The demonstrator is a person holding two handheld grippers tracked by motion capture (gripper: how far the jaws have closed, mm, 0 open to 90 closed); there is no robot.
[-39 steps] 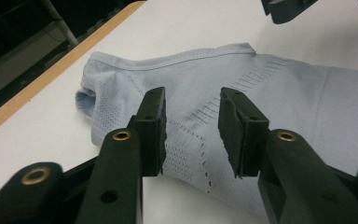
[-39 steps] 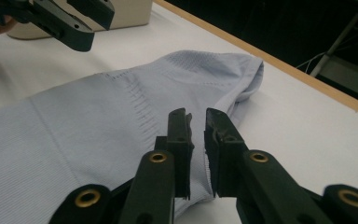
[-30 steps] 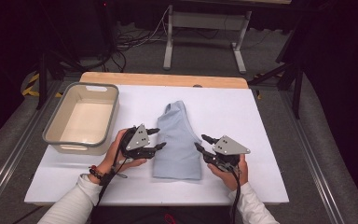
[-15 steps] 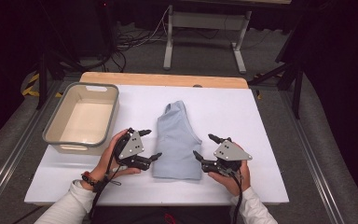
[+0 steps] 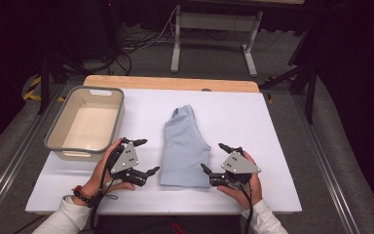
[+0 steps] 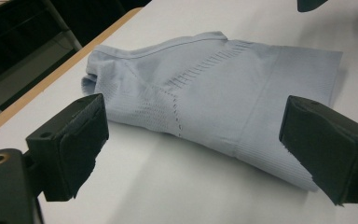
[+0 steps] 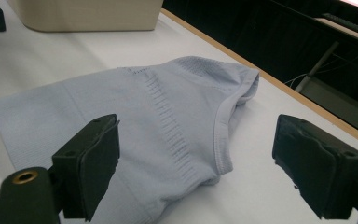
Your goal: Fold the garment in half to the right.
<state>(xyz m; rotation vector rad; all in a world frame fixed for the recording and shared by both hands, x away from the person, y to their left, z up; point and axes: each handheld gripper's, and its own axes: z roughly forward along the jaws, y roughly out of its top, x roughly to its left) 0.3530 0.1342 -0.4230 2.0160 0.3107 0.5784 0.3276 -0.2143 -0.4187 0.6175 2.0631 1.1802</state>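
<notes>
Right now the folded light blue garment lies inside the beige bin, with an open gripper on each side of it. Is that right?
Not quite. The high view shows the garment on the white table, beside the bin. The left gripper and right gripper do flank it, open.

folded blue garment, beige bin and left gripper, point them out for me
folded blue garment [image 5: 184,146], high view, middle of the cloth
beige bin [image 5: 119,110], high view, right rim
left gripper [image 5: 144,156], high view, midway between its open fingertips
</notes>
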